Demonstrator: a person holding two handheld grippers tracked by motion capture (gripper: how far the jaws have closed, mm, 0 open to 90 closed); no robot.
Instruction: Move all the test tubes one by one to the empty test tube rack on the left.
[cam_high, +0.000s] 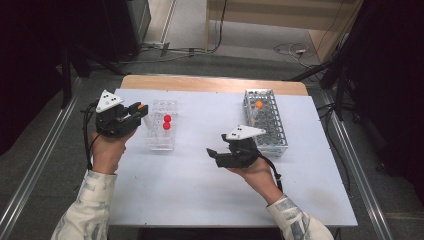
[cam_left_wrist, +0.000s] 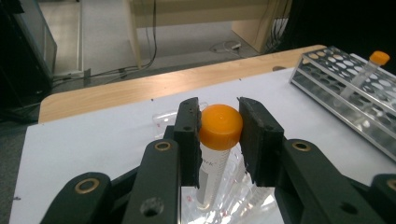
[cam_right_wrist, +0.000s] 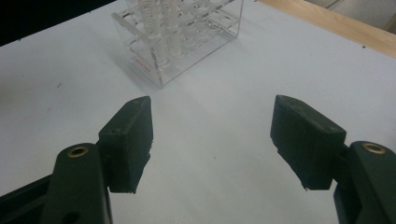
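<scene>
Two racks flank a held orange-capped clear plastic tube (cam_left_wrist: 215, 140) on the white tabletop (cam_high: 200, 185).

Left gripper (cam_left_wrist: 219, 126) is clenched on the tube's orange cap, holding it upright just above the clear acrylic rack (cam_high: 161, 125), where two red-capped tubes (cam_high: 166, 122) stand. Right gripper (cam_right_wrist: 212, 135) hangs released, jaws wide with nothing between them, over bare table. Behind it sits the metal wire rack (cam_high: 266, 122), holding another orange-capped tube (cam_high: 258, 106), well apart from the acrylic one.

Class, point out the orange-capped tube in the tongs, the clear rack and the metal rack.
Tube (cam_left_wrist: 220, 126), left gripper view, on its orange cap.
Clear rack (cam_high: 161, 142), high view, on its near wall.
Metal rack (cam_high: 276, 145), high view, on its near rim.
</scene>
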